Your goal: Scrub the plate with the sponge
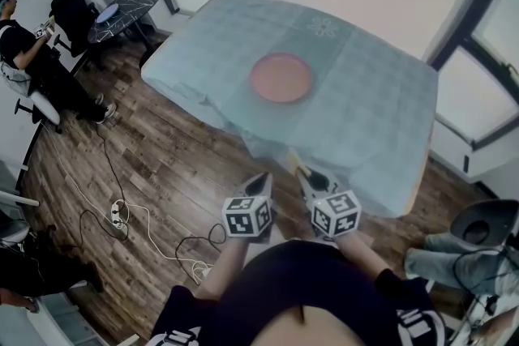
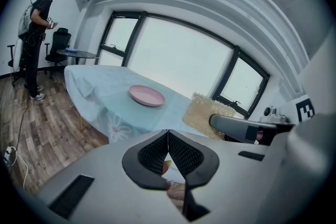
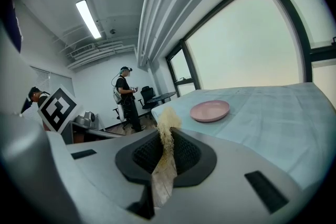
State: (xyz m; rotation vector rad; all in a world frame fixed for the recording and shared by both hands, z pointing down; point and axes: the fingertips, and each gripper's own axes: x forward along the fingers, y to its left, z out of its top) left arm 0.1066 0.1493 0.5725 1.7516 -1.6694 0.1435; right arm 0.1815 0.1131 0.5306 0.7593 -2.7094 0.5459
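- Presently found closed on the sponge (image 3: pixel 167 126): right tool (image 3: pixel 167 139), gripping it edge-on by a thin margin, with the frayed top standing above the jaws.
- Found closed on nothing: left tool (image 2: pixel 168 145), jaws tip to tip, held just beside the right one and short of the near edge of the worktop (image 1: pixel 373 126).
- Judged a risk: slipping or folding of the sponge under scrubbing pressure, owing to so narrow a bite on a soft, fibrous pad.
- Judged a further risk: sliding of the plate (image 1: pixel 280 78) across the pale blue cloth once rubbed, with no tool steadying it.
- Judged likewise: bunching of the loose cloth, which is creased and hanging at the near edge.
- Seen beyond, well apart from both tools: plate, pink, round and shallow with a low raised rim.
- Set right way up near the middle of the worktop, alone on it.
- No soiling made out at this range.
- Not yet begun, by this evidence: scrubbing.
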